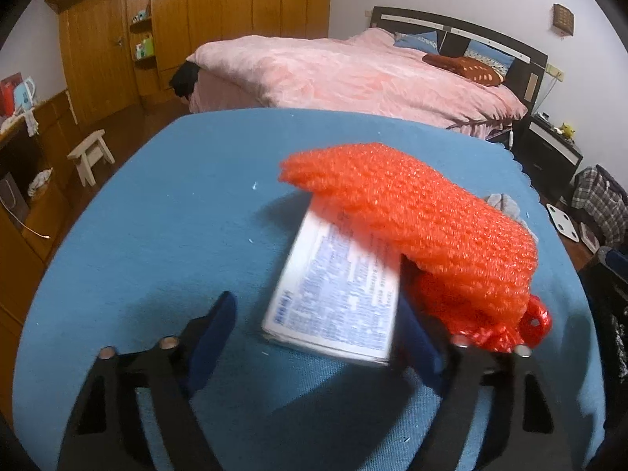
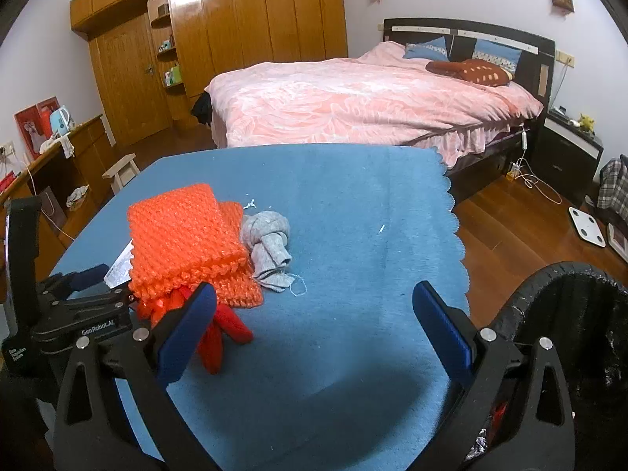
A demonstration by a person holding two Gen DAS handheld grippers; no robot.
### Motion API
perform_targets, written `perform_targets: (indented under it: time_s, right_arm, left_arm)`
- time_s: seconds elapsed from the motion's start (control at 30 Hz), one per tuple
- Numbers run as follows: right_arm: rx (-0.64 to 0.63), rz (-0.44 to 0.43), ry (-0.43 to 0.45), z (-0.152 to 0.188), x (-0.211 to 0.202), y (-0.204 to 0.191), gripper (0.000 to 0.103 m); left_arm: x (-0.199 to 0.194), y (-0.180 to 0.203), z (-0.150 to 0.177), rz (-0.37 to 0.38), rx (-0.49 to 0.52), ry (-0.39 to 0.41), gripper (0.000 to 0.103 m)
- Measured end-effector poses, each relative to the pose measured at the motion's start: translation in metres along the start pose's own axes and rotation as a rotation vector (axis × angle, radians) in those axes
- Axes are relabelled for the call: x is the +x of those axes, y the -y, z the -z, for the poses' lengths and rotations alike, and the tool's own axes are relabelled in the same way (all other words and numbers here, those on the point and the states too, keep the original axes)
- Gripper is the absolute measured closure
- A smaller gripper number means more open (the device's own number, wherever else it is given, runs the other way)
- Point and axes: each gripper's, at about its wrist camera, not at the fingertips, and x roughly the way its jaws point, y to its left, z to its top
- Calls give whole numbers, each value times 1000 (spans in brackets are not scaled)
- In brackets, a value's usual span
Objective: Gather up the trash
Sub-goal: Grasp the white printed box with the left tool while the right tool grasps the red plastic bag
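left gripper (image 1: 318,310) sits low over the blue table cloth (image 1: 157,235), jaws spread either side of a white printed box (image 1: 333,294). the box lies tilted with its near end between the blue pads (image 1: 214,337); the right pad is right against its edge, the left one stands clear, so no grip yet. the print on the box is blurred and cannot be read. its far end is buried under an orange knitted mesh bundle (image 1: 412,219), bumpy and bright, draped over the box. a red plastic bag (image 1: 506,329) peeks out beneath the mesh, mostly hidden. just past it, only a scrap of a grey sock (image 1: 506,202) shows. from the right wrist the sock is a knotted lump touching the mesh. right gripper (image 2: 314,322) hangs wide open over bare cloth, nothing between its fingers. far right, a bin lined with a black bag (image 2: 569,314) sits off the table edge, cut off by the frame, its contents too dark to make out.
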Motion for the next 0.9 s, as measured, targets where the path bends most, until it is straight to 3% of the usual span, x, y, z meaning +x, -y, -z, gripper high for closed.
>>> perform_targets:
  time_s: [0.07, 0.4, 0.6, 0.73, 0.77, 0.83, 0.9]
  right_arm:
    - [-2, -1, 0, 1, 0, 0, 6]
    - [-8, -7, 5, -2, 0, -2, 6]
    - [-16, -10, 0, -1, 1, -6, 6]
    - [-14, -11, -1, -2, 1, -6, 6]
    - [-15, -10, -1, -2, 1, -6, 6]
    - [-14, -11, -2, -2, 1, -6, 6]
    - [-12, -13, -3, -2, 1, -6, 6]
  left_arm:
    - [-1, -1, 1, 3, -3, -3, 42]
    - [-25, -16, 15, -59, -36, 9, 41]
    - [-18, -20, 11, -53, -38, -4, 23]
    - [-6, -16, 5, -43, -27, -23, 23]
    - [-5, -15, 6, -37, -28, -26, 23]
    - [-3, -16, 6, -27, -30, -38, 41]
    - [-2, -19, 8, -6, -46, -47, 43]
